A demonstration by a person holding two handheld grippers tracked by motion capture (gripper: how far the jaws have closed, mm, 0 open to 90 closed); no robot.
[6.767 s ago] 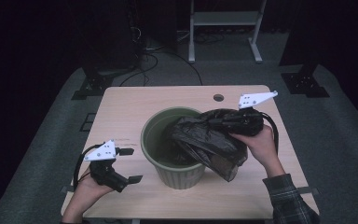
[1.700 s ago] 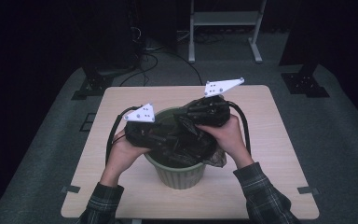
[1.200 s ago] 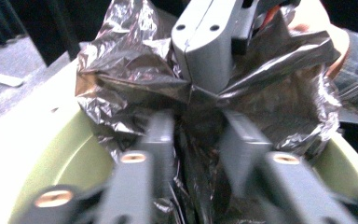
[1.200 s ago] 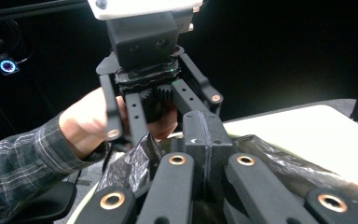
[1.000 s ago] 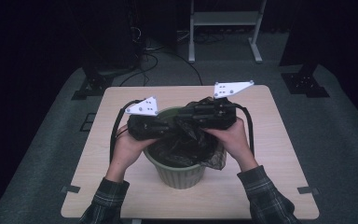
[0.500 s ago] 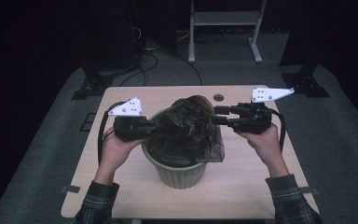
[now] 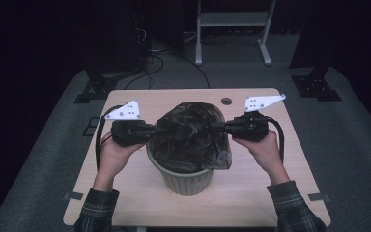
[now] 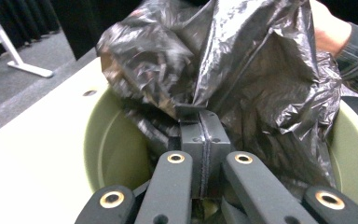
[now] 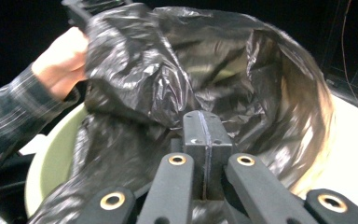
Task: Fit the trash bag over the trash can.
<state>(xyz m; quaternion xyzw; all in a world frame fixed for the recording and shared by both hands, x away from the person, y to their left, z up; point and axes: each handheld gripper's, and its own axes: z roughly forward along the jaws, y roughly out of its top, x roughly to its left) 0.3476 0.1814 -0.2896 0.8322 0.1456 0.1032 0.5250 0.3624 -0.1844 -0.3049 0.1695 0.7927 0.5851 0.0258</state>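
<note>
The black bag is stretched over the green bin, part of it hanging inside and part billowing above the rim. The left gripper pinches the bag's left edge, jaws pressed together on the plastic. The right gripper has just clamped down on the opposite edge. The bag hangs between the two grippers. The bin stands mid-table, holding the bag's lower folds.
</note>
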